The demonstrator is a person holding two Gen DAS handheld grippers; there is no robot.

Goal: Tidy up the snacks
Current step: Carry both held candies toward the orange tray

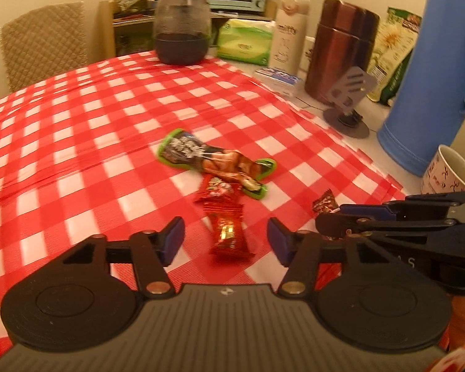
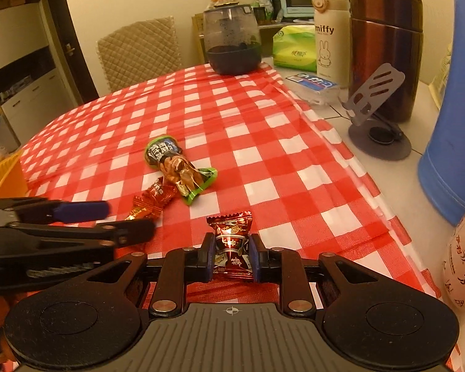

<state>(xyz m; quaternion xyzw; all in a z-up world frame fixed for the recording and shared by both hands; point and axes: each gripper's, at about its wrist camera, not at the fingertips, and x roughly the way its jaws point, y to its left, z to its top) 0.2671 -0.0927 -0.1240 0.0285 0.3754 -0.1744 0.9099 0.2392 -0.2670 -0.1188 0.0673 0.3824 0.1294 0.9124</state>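
Right gripper was seen pinching a dark red wrapped candy squarely between its blue pads, the crimped top of the wrapper standing up above the fingers at twelve o'clock. That candy was held just over the red-and-white checked tablecloth. From the left wrist view the same candy was glimpsed at three o'clock, poking out beyond the right gripper's dark fingers.

Left gripper was spread wide, nothing between its pads, and a shiny red snack bar was framed in the gap, lying on the cloth. Whether the fingers touched the cloth could not be told. Just beyond it, toward twelve o'clock, a smaller red packet was lying against the bar's far end, and past that a long green-edged snack pouch was stretched across the checks, its near end overlapping the red packet.

In the right wrist view the left gripper was seen coming in from nine o'clock, with the green-edged pouch and the red packets grouped at about eleven o'clock from the held candy. A yellow bin was caught at the left edge, near ten o'clock. Along the back, at one to two o'clock, a dark glass jar, a cream bottle, a brown flask and a grey phone stand were lined up.
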